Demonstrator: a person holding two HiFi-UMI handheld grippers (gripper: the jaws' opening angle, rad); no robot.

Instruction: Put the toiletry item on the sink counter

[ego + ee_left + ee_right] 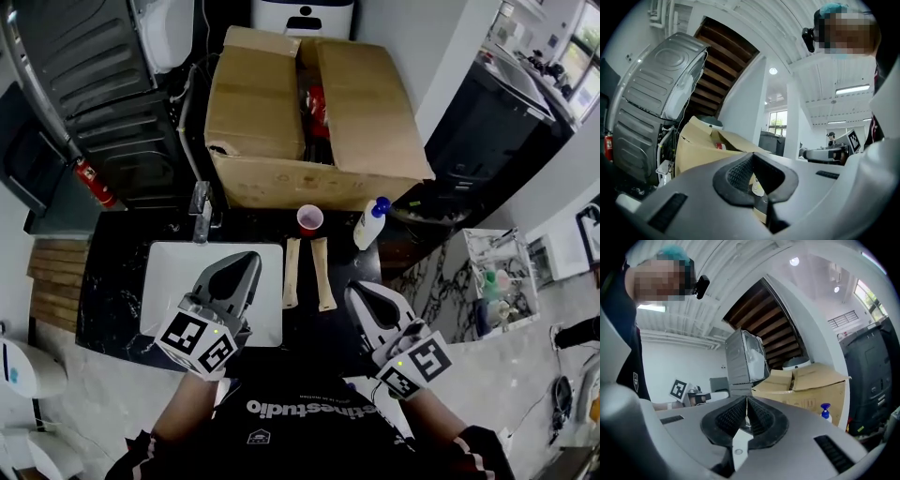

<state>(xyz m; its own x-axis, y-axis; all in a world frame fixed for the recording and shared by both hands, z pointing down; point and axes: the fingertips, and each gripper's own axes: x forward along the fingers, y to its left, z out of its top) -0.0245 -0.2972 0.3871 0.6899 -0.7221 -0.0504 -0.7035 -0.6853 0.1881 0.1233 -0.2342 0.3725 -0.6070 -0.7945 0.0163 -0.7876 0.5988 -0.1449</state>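
Two beige tubes [292, 272] [323, 273] lie side by side on the black marble sink counter [112, 281], right of the white basin [173, 267]. A white pump bottle with a blue top [370, 223] [825, 411] and a red cup [309, 218] stand behind them. An open cardboard box [309, 112] sits at the counter's far edge with red items inside. My left gripper [246, 267] [753, 157] hovers over the basin, shut and empty. At the counter's near right, my right gripper [361, 295] [746, 400] is shut and empty too.
A faucet [201, 211] stands behind the basin. A grey appliance [103, 75] and a red fire extinguisher [94, 183] are at the left. A glass shelf with small bottles [497, 281] lies off the counter's right end.
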